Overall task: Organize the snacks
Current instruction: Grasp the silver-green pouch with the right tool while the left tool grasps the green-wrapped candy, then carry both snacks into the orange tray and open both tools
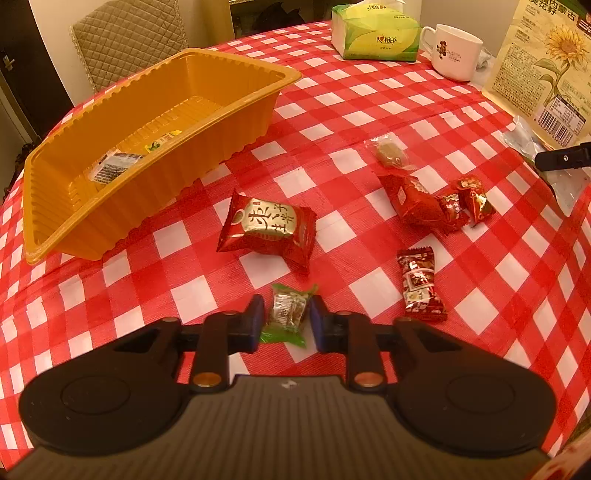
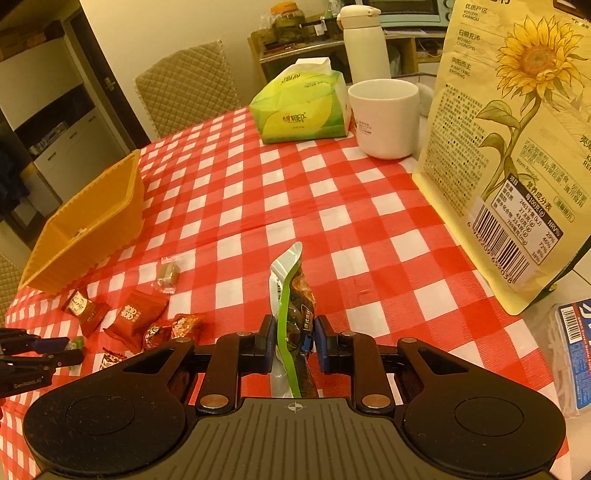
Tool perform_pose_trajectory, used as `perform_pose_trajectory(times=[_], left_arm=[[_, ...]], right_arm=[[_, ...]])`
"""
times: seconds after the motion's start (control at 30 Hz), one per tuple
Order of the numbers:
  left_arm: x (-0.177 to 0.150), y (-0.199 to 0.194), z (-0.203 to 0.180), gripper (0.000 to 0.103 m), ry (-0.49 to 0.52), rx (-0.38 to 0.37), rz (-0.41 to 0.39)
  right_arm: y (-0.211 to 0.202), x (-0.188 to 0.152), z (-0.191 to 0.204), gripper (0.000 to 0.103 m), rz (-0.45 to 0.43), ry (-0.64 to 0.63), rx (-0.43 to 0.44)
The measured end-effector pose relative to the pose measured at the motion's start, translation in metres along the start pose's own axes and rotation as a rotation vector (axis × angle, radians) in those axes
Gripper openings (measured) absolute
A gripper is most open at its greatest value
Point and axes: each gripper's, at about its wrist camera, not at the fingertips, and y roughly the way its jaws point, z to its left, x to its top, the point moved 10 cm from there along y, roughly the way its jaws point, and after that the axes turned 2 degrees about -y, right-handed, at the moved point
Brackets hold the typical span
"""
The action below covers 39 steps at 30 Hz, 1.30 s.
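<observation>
Warm indoor light falls on a tabletop (image 2: 280, 192) with a red-and-white checked cover, a quilted beige chair (image 2: 188, 88) behind it, a plain cream wall (image 2: 166, 26), and a cluttered wooden shelf (image 2: 295, 48).

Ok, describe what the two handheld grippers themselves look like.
Both look alike. The left gripper and right gripper have matte black bodies, a ribbed grey centre panel flanked by two round black housings, and black linkage arms with brass-coloured pivot pins. The fingers carry blue pads. In the right wrist view, white lettering shows on the left gripper's side. No cables, hands or sleeves visible.
</observation>
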Motion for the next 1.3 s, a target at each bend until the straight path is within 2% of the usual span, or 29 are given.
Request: perform_pose_trajectory(times=[0.27, 0.57, 1.0, 1.3], left_arm=[[0.001, -0.010, 0.003, 0.018, -0.032, 0.012, -0.017], [0.005, -0.047, 0.031, 0.018, -0.123, 0.042, -0.078], [0.042, -0.100, 0.104, 0.018, -0.259, 0.138, -0.199], [0.078, -0.102, 0.141, 0.018, -0.305, 0.180, -0.234]], right_arm=[[-0.002, 0.008, 0.010, 0.023, -0.012, -0.022, 0.025], [0.007, 0.026, 0.042, 0.023, -0.017, -0.082, 0.096], [0.032, 0.085, 0.137, 0.023, -0.044, -0.220, 0.278], [0.067, 0.124, 0.207, 0.023, -0.051, -0.294, 0.366]])
